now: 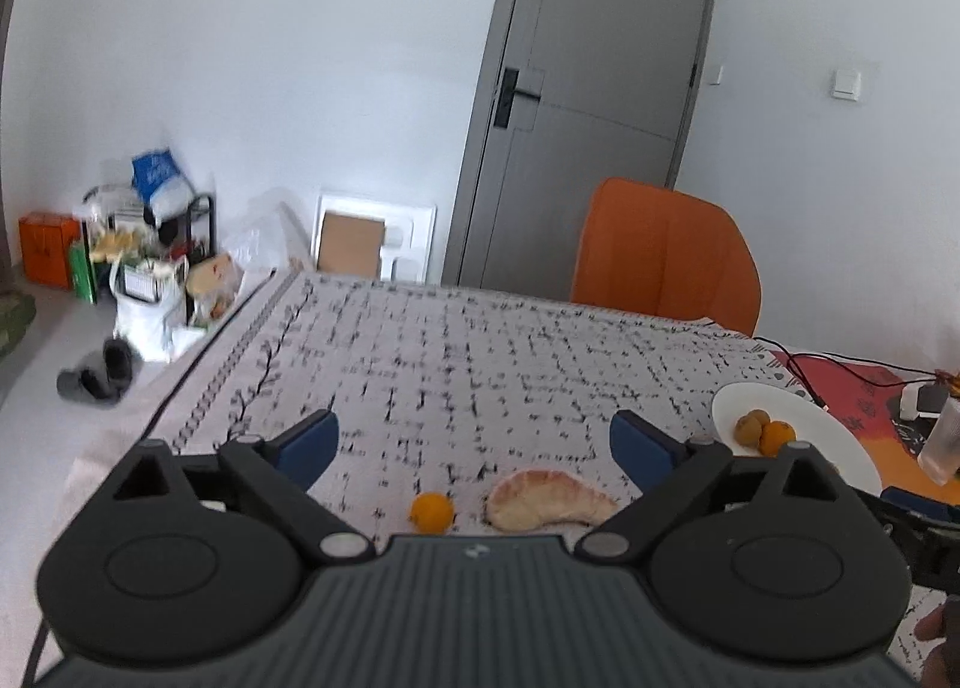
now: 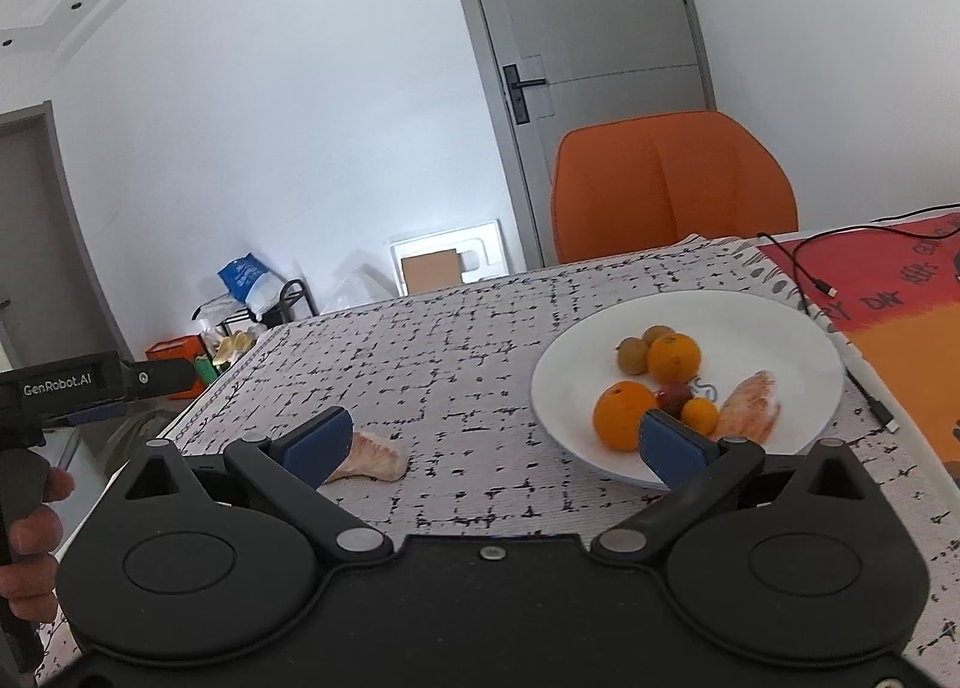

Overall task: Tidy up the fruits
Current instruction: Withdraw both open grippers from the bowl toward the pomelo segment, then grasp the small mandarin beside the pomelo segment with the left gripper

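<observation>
Left gripper (image 1: 474, 451): fingers spread wide, holding nothing, above a small orange (image 1: 431, 512) and pomelo segment (image 1: 547, 499) lying on the desk (image 1: 456, 352). Right gripper (image 2: 492, 445): fingers likewise apart, empty. White plate (image 2: 774, 322) at right carries oranges and another segment.

White lettering "GenRobot.AI" stands on the black rectangular body of the left gripper (image 2: 66, 388), at the left edge of the right wrist view. Dark lettering on the red-and-orange mat (image 2: 888, 298) is too warped to read.
</observation>
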Motion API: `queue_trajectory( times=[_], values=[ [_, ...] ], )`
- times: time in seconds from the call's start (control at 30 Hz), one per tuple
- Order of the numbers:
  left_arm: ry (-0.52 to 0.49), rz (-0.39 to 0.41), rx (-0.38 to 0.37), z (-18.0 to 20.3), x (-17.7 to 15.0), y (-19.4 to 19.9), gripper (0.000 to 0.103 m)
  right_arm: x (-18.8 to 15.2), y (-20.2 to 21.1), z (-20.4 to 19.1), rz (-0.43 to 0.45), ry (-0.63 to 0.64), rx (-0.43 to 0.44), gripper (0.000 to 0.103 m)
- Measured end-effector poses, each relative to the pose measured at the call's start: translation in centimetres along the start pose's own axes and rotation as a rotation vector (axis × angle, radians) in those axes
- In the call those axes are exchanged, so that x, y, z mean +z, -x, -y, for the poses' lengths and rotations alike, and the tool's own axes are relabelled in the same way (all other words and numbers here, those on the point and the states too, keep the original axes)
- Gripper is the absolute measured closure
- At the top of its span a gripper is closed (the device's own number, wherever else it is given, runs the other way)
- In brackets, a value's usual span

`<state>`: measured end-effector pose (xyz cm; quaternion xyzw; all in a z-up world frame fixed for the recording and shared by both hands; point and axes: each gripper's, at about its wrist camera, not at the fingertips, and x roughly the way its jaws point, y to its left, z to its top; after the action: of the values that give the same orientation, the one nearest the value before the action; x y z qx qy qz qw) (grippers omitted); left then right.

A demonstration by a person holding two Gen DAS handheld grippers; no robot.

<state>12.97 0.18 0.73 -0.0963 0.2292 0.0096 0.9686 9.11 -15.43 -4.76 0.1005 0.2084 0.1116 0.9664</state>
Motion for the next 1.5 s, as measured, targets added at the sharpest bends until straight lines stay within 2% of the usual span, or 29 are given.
queue_trajectory(
  times=[0.13, 0.3, 0.57, 0.9, 1.03, 1.23, 1.33, 1.5],
  values=[
    [0.0, -0.006, 0.016, -0.9, -0.5, -0.2, 0.012, -0.2, -0.6, -0.8, -0.014, 0.019, 0.014, 0.0],
    [0.013, -0.021, 0.016, -1.9, -1.0, -0.7, 0.025, -0.4, -1.5, -1.8, -0.032, 0.028, 0.039, 0.0],
    [0.032, -0.053, 0.012, -2.8, -1.9, -2.1, 0.037, -0.7, -3.1, -3.0, -0.069, 0.047, 0.071, 0.0],
    [0.042, -0.098, 0.014, -3.4, -2.7, -4.3, 0.044, -0.7, -5.2, -3.7, -0.102, 0.079, 0.103, 0.002],
    [0.044, -0.107, 0.017, -3.3, -3.0, -5.2, 0.044, -0.7, -6.0, -3.8, -0.117, 0.081, 0.113, 0.007],
    [0.047, -0.128, 0.008, -3.1, -3.3, -6.3, 0.052, -0.8, -7.1, -4.1, -0.141, 0.085, 0.129, 0.016],
    [0.046, -0.138, 0.008, -3.1, -3.4, -6.9, 0.052, -0.8, -7.6, -4.1, -0.15, 0.085, 0.134, 0.018],
    [0.055, -0.154, -0.002, -3.0, -3.6, -7.8, 0.059, -0.9, -8.5, -4.1, -0.167, 0.083, 0.132, 0.018]
  ],
)
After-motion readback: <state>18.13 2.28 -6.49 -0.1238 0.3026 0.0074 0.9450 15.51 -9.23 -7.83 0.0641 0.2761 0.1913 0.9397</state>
